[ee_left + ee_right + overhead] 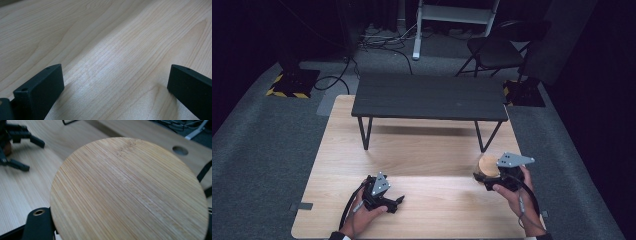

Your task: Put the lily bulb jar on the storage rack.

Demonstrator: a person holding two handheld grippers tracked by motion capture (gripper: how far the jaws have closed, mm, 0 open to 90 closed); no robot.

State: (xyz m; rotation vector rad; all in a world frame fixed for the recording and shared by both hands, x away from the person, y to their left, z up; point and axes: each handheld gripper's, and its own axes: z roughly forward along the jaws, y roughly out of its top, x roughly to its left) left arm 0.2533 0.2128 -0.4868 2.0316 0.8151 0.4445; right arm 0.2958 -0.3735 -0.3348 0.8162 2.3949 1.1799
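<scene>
The left hand-held gripper (pixel 396 202) is held low over the near part of the desk (pixel 412 155), its jaws spread wide with bare wood grain seen between them in the left gripper view. The right hand-held gripper (pixel 479 177) is held near the desk's right edge, clenched on a round wooden disc (pixel 488 165); in the right gripper view the disc (pixel 130 192) is seen lying across the jaws, and the jaw tips are hidden beneath it. No writing, label or brand can be made out on the disc, the grippers or the desk.

The disc's lower edge is cut off in the right gripper view, and whether it is a lid or a plain board cannot be told. Beyond it a round hole (pixel 180 150) is seen in the desk, and to the far left the left hand-held gripper (pixel 25 155) appears, small and blurred.

Past both grippers a low black bench (pixel 429 97) on thin legs is set across the desk. Farther off, grey carpet (pixel 262 140), loose cables (pixel 382 42), a folding chair (pixel 494 50) and a white stand (pixel 417 45) are seen in a dark room.
</scene>
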